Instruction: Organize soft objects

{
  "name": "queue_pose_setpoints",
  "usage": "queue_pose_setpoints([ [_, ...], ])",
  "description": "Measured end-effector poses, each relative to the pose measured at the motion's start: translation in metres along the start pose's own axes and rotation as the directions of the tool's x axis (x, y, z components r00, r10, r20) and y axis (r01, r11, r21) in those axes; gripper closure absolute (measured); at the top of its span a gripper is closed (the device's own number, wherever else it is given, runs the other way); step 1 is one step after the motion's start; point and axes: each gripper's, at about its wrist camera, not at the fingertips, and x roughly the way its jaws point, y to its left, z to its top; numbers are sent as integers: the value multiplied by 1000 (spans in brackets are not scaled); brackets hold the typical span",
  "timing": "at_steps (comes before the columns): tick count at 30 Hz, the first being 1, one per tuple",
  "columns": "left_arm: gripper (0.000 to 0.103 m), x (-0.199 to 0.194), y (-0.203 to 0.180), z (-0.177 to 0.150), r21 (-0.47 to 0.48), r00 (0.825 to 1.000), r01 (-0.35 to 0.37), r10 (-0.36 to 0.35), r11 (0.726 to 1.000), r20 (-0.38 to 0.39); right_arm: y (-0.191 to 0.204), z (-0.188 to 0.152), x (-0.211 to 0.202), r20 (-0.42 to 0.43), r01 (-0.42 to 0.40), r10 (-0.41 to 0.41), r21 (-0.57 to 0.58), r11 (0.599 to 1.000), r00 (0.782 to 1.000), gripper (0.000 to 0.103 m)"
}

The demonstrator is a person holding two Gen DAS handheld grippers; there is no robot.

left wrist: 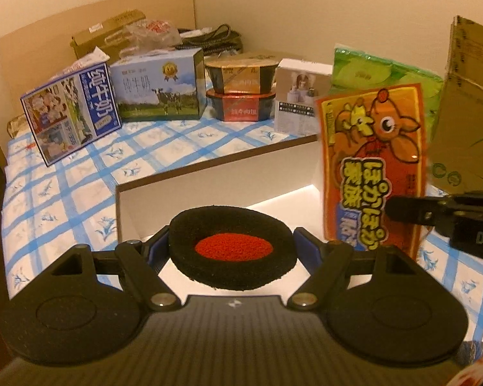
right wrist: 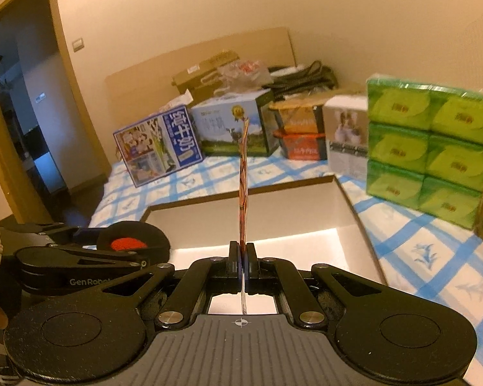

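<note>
A round black foam pad (left wrist: 209,225) with a red middle sits between the blue pads of my left gripper (left wrist: 233,247), which presses on its two sides above an open white box (left wrist: 209,177). My right gripper (right wrist: 242,254) is shut on the lower edge of a flat orange snack packet (right wrist: 243,193) and holds it upright over the same box (right wrist: 289,215). In the left wrist view the packet (left wrist: 373,160) shows its cartoon face, with the right gripper (left wrist: 396,210) reaching in from the right. The right wrist view shows the left gripper (right wrist: 122,244) and its pad (right wrist: 151,241) at lower left.
On the blue-checked cloth (left wrist: 64,199) behind the box stand two milk cartons (left wrist: 159,87), stacked noodle bowls (left wrist: 241,87), a white carton (left wrist: 298,96) and a green tissue pack (right wrist: 428,148). A cardboard box (left wrist: 467,112) rises at right. A doorway (right wrist: 22,128) opens at left.
</note>
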Motion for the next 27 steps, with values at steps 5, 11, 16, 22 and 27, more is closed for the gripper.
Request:
queue_pose_setpoints([
  [5, 25, 20, 3, 0, -9, 1000, 2, -2, 1000, -30, -16, 4, 30, -43, -47, 49, 50, 998, 998, 101],
  [11, 24, 38, 2, -7, -1, 997, 2, -2, 1000, -72, -33, 5, 59, -73, 4, 3, 93, 996, 997, 67],
  [16, 24, 43, -1, -11, 8, 996, 10, -9, 1000, -89, -43, 0, 57, -74, 44, -37, 91, 995, 997, 49],
  [22, 18, 46, -5, -8, 12, 995, 9, -8, 1000, -95, -45, -7, 50, -89, 80, -74, 64, 995, 993, 48],
  [27, 15, 45, -4, -4, 15, 995, 2, 0, 1000, -99, -41, -12, 43, -92, 89, -85, 42, 995, 992, 46],
])
